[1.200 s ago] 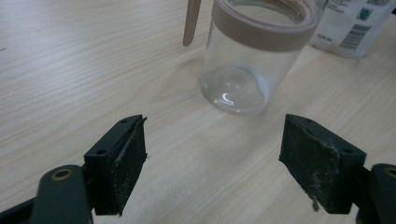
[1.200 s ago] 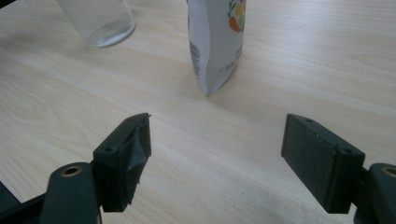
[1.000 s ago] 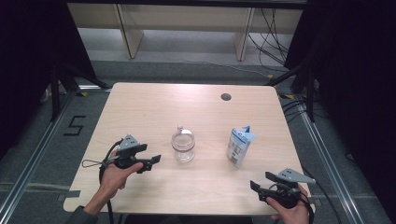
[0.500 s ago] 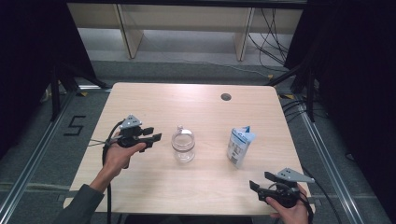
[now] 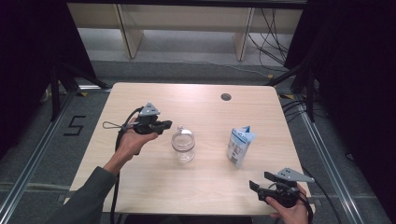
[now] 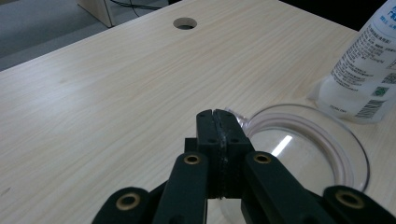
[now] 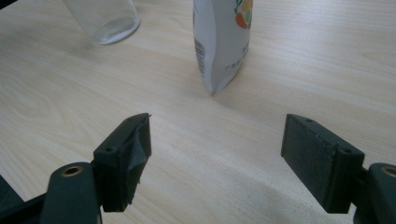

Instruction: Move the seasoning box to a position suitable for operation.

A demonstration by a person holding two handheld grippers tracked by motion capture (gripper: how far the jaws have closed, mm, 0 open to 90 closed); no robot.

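A clear glass jar [image 5: 183,144] stands open-topped at the middle of the table, its wide rim [image 6: 327,135] close below the left gripper's camera. To its right stands a white printed pouch [image 5: 240,145], upright. My left gripper [image 5: 167,125] hovers just left of the jar's top, jaws pressed together with nothing between them [image 6: 217,115]. Near the front right edge my right gripper [image 5: 261,182] is open and empty [image 7: 217,140], pointing at the pouch [image 7: 224,42], with the jar [image 7: 105,16] farther off to the left.
The wooden table [image 5: 140,186] has a round cable hole [image 5: 226,97] at the back right. Cables trail off both grippers. Metal floor rails run along either side of the table, and shelving stands behind it.
The left hand has carried its shut gripper from the front left of the table farther back and right, up to the jar. The right gripper has stayed put.
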